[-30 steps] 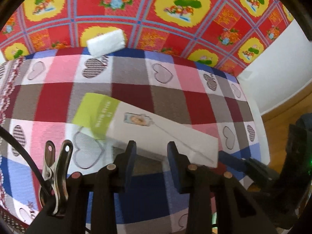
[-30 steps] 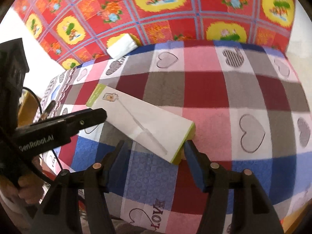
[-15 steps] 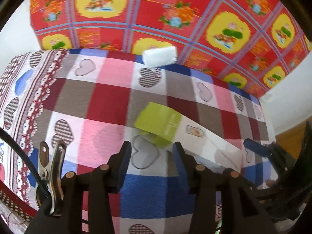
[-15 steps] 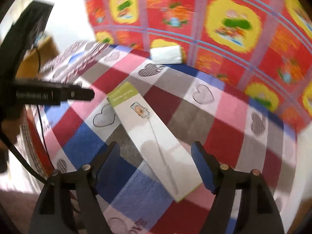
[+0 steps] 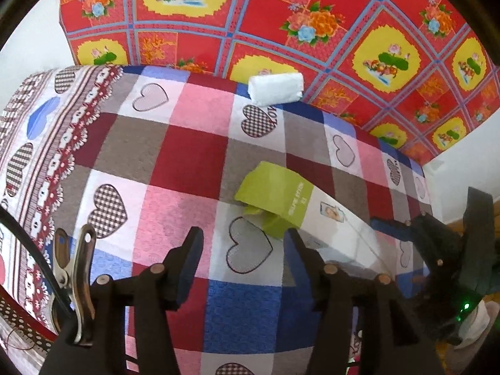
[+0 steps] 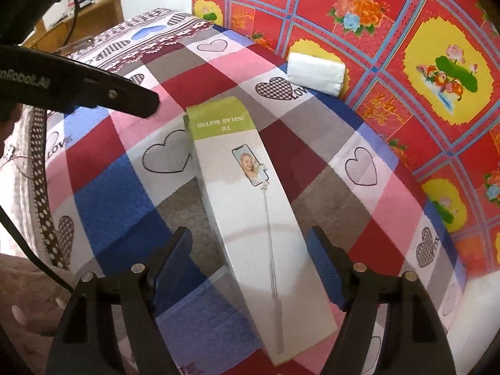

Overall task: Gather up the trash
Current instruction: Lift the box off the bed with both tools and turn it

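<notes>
- The table (image 6: pixel 103 184) is covered with a checked cloth with heart prints, and behind it hangs a red cloth with flowers (image 6: pixel 437 62). All the things of the task lie on the checked cloth.
- The selfie stick box (image 6: pixel 259 218) is the largest piece of trash. It is a long, narrow carton, white with a green end, and it lies flat in the middle of the table. I judge it as light and rather stiff, but probably hollow, so a hard squeeze can crush it. The surface looks smooth and a little glossy, so it may slip. The flap at the green end (image 5: pixel 275 190) stands open and bent, so this end is weak. The best place to hold it is, I think, across its narrow width, at the white part.
- The right gripper (image 6: pixel 250 259) is spread wide, and its jaws have just been opening. The white end of the box lies between the two blue pads, but they are not pressing on it; it holds nothing.
- The left gripper (image 5: pixel 242 250) is about half open and its jaws have just been opening too. It hovers just beside the green end of the box, and only cloth is between the pads. It grasps nothing.
- The white tissue pack (image 6: pixel 315 72) lies at the far edge of the table, against the red cloth, well apart from both grippers. It looks soft and light.
</notes>
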{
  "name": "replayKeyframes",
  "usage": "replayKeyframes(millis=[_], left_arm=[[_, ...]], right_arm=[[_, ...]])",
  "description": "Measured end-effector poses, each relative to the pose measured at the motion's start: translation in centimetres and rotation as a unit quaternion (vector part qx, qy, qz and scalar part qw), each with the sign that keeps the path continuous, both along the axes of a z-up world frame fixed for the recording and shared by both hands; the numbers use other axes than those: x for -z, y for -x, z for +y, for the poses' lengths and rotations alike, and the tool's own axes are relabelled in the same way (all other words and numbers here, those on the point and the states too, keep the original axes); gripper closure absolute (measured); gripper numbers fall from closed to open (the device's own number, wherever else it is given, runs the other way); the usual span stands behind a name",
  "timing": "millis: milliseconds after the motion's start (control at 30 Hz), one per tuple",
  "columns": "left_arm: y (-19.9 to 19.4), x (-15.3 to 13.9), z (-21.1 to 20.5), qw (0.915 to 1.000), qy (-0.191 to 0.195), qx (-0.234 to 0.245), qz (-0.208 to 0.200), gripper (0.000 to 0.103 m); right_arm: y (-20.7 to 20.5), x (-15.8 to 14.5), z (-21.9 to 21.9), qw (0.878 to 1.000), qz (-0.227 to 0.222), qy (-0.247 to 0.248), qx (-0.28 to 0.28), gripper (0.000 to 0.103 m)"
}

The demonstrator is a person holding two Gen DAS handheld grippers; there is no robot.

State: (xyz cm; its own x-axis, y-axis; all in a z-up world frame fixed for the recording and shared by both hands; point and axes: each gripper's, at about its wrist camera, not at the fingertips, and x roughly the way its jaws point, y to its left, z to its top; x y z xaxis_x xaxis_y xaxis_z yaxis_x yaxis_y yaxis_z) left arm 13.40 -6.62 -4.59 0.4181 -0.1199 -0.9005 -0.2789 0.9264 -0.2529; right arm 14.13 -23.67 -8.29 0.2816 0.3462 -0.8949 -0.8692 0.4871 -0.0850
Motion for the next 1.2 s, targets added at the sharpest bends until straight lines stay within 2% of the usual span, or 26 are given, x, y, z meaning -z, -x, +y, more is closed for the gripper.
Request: replayKeyframes(millis=[233, 333, 400, 467, 567, 667, 833, 1033, 1200], left_arm=[[-1.2, -0.1, -1.0, 0.9995, 0.019, 0.024, -0.011, 0.041], [-2.3, -0.2, -1.6, 0.9989, 0.011, 0.044, -0.016, 0.038], [-3.4, 0.0, -2.1, 0.9979, 0.008, 0.062, -0.013, 0.038], [-4.5, 0.3, -2.5, 0.9967, 0.006, 0.081, -0.007, 0.038], [-5.7, 1.0, -2.5, 0.9948, 0.008, 0.101, 0.004, 0.037], [-6.4, 1.8, -2.1, 0.9939, 0.009, 0.109, 0.016, 0.037], [-7.1, 3.4, -2.1, 0.9918, 0.019, 0.122, 0.035, 0.037], [-7.0, 4.9, -2.9, 0.9888, 0.071, 0.126, 0.038, 0.03], [-6.4, 4.8, -4.0, 0.987, 0.063, 0.146, 0.025, 0.03]], right_arm=[[0.9, -1.7, -2.3, 0.998, -0.025, -0.026, 0.046, 0.026], [0.7, -2.8, -4.2, 0.994, -0.009, -0.055, 0.093, 0.026], [0.2, -3.1, -5.8, 0.987, 0.014, -0.075, 0.14, 0.026], [-0.5, -3.0, -7.5, 0.975, 0.044, -0.088, 0.199, 0.026], [-1.6, -1.9, -10.2, 0.944, 0.112, -0.11, 0.291, 0.026], [-1.9, -1.0, -11.4, 0.923, 0.146, -0.124, 0.334, 0.026], [-2.7, 0.7, -11.4, 0.904, 0.18, -0.134, 0.365, 0.026], [-3.0, 1.8, -10.7, 0.894, 0.204, -0.148, 0.37, 0.026], [-2.7, 1.8, -10.6, 0.891, 0.198, -0.15, 0.381, 0.026]])
